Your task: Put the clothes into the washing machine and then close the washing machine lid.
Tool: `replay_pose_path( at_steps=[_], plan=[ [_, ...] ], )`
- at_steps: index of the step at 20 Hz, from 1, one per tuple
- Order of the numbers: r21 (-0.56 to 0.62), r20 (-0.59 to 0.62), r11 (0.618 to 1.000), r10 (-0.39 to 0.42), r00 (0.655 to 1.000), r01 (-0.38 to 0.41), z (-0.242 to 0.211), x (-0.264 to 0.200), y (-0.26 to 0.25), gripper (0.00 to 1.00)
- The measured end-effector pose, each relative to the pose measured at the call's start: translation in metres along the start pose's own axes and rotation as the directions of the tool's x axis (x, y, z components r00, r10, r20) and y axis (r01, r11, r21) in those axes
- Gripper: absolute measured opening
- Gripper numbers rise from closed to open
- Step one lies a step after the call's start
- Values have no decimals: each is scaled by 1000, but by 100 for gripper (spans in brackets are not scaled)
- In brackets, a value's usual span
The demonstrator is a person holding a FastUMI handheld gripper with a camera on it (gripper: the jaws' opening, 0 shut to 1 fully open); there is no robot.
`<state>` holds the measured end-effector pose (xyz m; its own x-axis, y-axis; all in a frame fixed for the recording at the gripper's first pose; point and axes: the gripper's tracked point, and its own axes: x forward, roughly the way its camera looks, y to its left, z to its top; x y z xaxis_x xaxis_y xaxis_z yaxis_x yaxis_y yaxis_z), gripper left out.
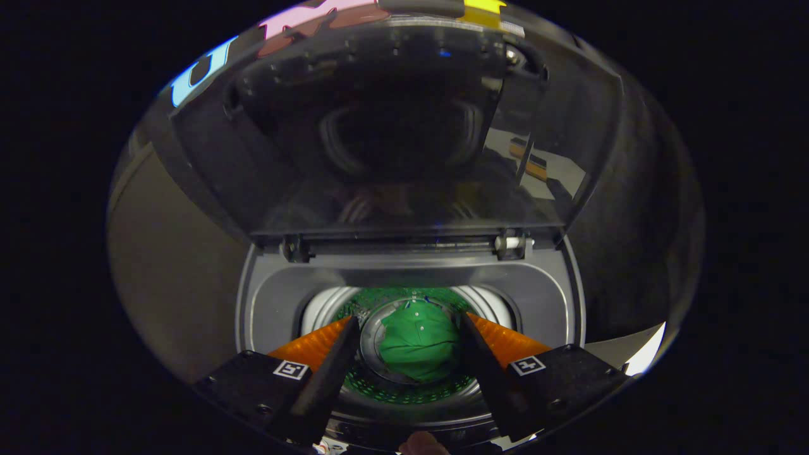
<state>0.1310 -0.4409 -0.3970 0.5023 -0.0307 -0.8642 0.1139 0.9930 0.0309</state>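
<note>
Where tool [409, 319] gapes empty, green cloth [418, 341] bunched in drum [328, 306].

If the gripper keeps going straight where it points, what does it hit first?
Probably the green garment lying in the drum. The open gripper points down into the washer with nothing between its fingers; depth is unclear.

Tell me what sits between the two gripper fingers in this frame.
In the gripper view, the green garment lies in the washer drum, seen through the gap of the open gripper. Neither finger touches it; the raised lid stands beyond.
</note>
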Motion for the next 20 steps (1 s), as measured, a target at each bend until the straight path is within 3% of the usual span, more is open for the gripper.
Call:
replay_pose_path(
  at_steps=[4,8,9,13,14,15,16,18,20],
  plan=[
    [-15,269,1000,-10,963,14,80,-35,-2,99],
    [-24,385,991,130,914,-130,132,-83,32,99],
    [-37,415,987,156,897,-154,145,-95,40,99],
    [-124,602,987,160,782,-107,215,-120,60,98],
    [-130,602,987,156,783,-96,228,-112,61,98],
    [-119,559,990,132,818,-79,227,-91,55,98],
    [-112,449,992,100,888,-55,207,-65,48,98],
    [-97,442,988,154,884,-123,206,-40,50,100],
    [-124,429,984,167,887,-126,199,-13,57,100]
  ],
)
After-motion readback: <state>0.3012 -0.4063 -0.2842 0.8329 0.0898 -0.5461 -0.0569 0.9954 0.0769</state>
